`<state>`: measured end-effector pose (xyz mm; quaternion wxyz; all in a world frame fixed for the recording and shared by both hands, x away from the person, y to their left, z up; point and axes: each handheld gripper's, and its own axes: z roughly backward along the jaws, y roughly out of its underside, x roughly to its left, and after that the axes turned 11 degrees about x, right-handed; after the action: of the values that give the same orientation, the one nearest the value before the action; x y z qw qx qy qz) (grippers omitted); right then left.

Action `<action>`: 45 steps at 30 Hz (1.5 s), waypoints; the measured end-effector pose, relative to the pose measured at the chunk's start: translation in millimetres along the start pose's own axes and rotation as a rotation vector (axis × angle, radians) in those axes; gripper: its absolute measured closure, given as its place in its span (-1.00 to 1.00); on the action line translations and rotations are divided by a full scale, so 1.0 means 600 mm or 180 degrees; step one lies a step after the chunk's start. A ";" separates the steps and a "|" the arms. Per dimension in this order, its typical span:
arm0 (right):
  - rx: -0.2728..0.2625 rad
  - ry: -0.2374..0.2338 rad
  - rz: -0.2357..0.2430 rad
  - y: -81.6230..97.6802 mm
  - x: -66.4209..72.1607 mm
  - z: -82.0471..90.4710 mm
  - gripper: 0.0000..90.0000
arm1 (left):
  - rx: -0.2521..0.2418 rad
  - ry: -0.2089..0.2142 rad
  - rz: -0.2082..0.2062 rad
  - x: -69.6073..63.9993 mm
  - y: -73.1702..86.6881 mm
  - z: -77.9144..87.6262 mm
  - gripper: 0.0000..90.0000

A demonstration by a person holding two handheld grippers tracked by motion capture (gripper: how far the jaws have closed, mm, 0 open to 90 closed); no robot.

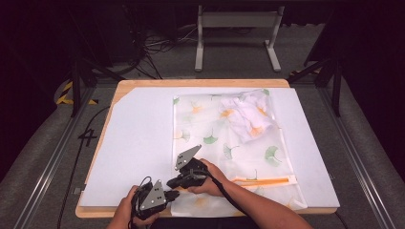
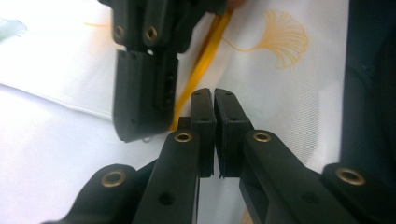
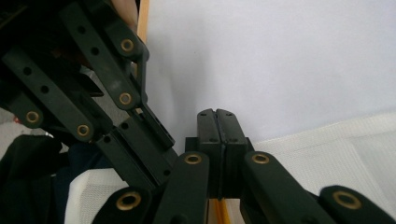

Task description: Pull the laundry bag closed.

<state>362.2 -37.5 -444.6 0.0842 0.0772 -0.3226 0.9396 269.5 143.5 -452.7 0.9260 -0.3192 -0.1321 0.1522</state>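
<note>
Step judged: near-left corner of the translucent white mesh bag w/ green and orange leaf print is being gripped, approx. 6 o'clock on the white foam board. Left gripper is pinched nearly shut at bag edge beside the orange zip strip; whether fabric is caught cannot be told. Right gripper is fully closed on the woven mesh hem. Next move calls for a firm two-point hold before lifting; fabric is thin, limp.

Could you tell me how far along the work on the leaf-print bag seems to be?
Done: a crumpled cloth lies inside the leaf-print bag. In hand: the left claw and right claw, both shut, pinch its near-left corner by the orange zip strip. Left: probably closing that strip.
</note>
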 end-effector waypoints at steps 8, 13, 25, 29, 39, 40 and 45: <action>-0.0030 0.0052 -0.0040 0.005 0.006 -0.002 1.00 | -0.0011 0.0027 0.0011 0.004 -0.003 0.000 0.97; -0.0009 0.0130 -0.0024 0.006 0.012 -0.005 1.00 | 0.0174 0.0109 -0.0025 0.004 -0.002 -0.015 1.00; -0.0163 0.0287 -0.0090 0.021 0.024 0.011 1.00 | 0.0249 0.0086 0.0049 0.001 -0.001 -0.012 1.00; -0.0181 0.0375 -0.0072 0.024 0.029 0.014 1.00 | 0.0248 0.0088 0.0059 0.000 -0.001 -0.012 1.00; -0.0218 0.0532 -0.0032 0.026 0.043 0.011 1.00 | 0.0224 0.0098 0.0042 0.001 0.001 -0.012 1.00; -0.0234 0.0484 -0.0080 0.027 0.040 0.013 1.00 | 0.0226 0.0100 0.0041 0.001 0.001 -0.012 1.00; -0.0333 0.0247 -0.0012 0.030 0.036 0.021 1.00 | 0.0236 0.0098 0.0058 0.002 0.002 -0.011 1.00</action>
<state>338.3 -57.1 -441.0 0.1024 0.0367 -0.3676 0.9236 272.6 141.3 -458.1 0.9377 -0.2882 -0.1092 0.1605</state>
